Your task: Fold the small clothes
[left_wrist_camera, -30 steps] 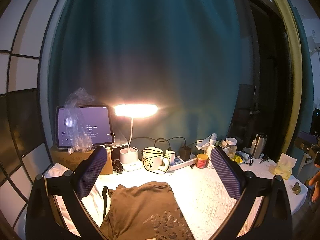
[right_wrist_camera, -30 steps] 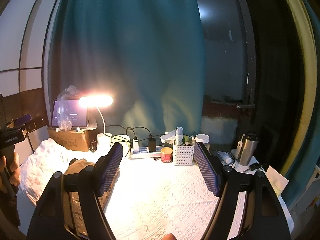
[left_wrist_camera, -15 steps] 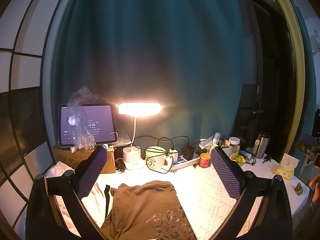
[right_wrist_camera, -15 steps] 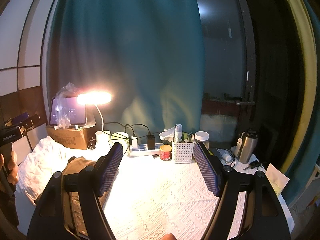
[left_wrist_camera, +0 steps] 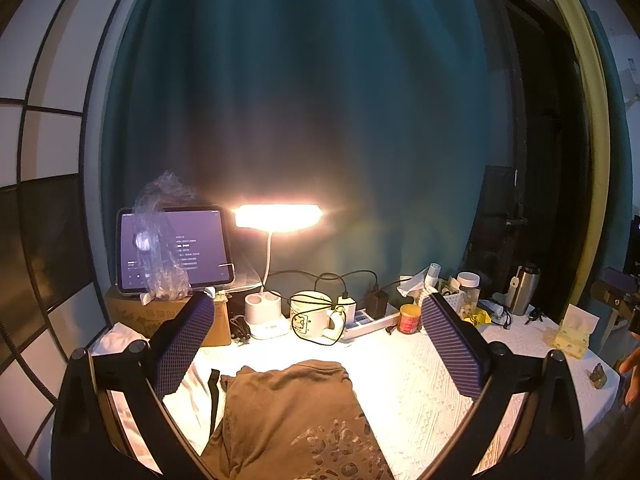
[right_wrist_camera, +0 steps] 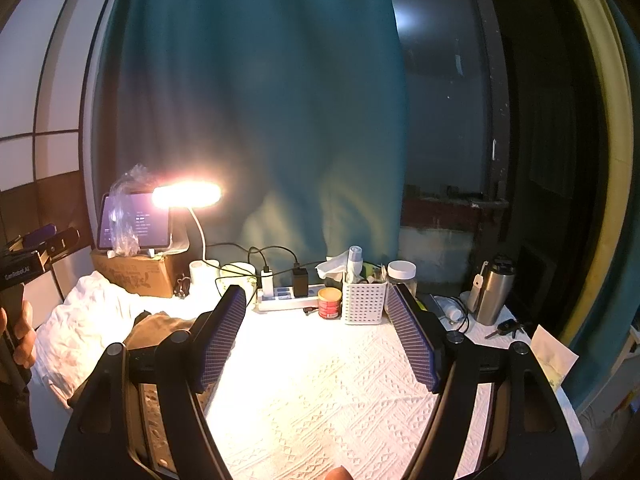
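A brown garment with a pale print (left_wrist_camera: pixel 296 416) lies flat and folded on the white textured tablecloth (left_wrist_camera: pixel 404 384), low in the left wrist view. My left gripper (left_wrist_camera: pixel 318 320) is held above its far edge, open, with nothing between the fingers. Seen from the right wrist, the same brown garment (right_wrist_camera: pixel 160 326) shows at the left, partly hidden behind the left finger. My right gripper (right_wrist_camera: pixel 316 320) is open over bare tablecloth (right_wrist_camera: pixel 320 392), empty. White crumpled clothes (right_wrist_camera: pixel 92 320) lie left of the brown garment.
Along the table's back stand a lit desk lamp (left_wrist_camera: pixel 278 216), a tablet (left_wrist_camera: pixel 174 250) on a cardboard box (left_wrist_camera: pixel 160 314), a mug (left_wrist_camera: pixel 310 316), a power strip (right_wrist_camera: pixel 288 302), a red tin (right_wrist_camera: pixel 330 302), a white basket (right_wrist_camera: pixel 364 302) and a steel flask (right_wrist_camera: pixel 492 296). A hand (right_wrist_camera: pixel 20 332) holds the other gripper.
Both views have shifted slightly, so the table items sit a little lower and closer. The brown garment has not moved, and both grippers stay open.
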Demonstrator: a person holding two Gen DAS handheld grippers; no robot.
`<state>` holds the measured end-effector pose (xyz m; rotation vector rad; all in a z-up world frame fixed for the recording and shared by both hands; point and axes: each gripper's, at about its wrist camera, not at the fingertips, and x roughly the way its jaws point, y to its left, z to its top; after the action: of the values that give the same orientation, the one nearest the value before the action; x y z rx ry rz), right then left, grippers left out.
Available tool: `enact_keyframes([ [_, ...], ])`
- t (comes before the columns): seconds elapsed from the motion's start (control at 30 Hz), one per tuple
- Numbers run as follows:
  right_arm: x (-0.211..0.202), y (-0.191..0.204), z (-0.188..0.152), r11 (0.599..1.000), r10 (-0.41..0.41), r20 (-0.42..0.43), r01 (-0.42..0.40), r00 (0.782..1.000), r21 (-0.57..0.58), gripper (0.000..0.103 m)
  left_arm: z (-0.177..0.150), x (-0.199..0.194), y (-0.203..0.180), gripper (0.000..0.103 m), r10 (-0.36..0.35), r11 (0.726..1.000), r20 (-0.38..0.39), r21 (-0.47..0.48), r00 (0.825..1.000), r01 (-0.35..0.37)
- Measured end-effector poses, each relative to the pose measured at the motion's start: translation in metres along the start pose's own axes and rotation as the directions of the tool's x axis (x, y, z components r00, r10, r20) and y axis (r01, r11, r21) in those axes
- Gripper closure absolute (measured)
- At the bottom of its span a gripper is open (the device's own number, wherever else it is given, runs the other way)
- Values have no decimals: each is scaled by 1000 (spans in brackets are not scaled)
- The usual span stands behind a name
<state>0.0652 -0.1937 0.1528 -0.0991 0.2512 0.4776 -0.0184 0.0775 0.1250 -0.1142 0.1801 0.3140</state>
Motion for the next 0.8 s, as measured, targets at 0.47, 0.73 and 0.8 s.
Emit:
enact_keyframes([
  [0.47, -1, 0, -3, 1000, -3, -4, 3, 1000, -1, 26, -1, 0, -3, 1, 4, 1000, 4, 9, 1000, -4],
  [0.73, -1, 1, -3, 1000, -4, -4, 4, 1000, -4, 26, -2, 1, -4, 1, 6, 1000, 6, 17, 1000, -6],
  [0.8, -1, 1, -3, 1000, -3, -6, 3, 1000, -4, 26, -3, 2, -4, 1, 5, 1000, 11, 21, 1000, -5],
])
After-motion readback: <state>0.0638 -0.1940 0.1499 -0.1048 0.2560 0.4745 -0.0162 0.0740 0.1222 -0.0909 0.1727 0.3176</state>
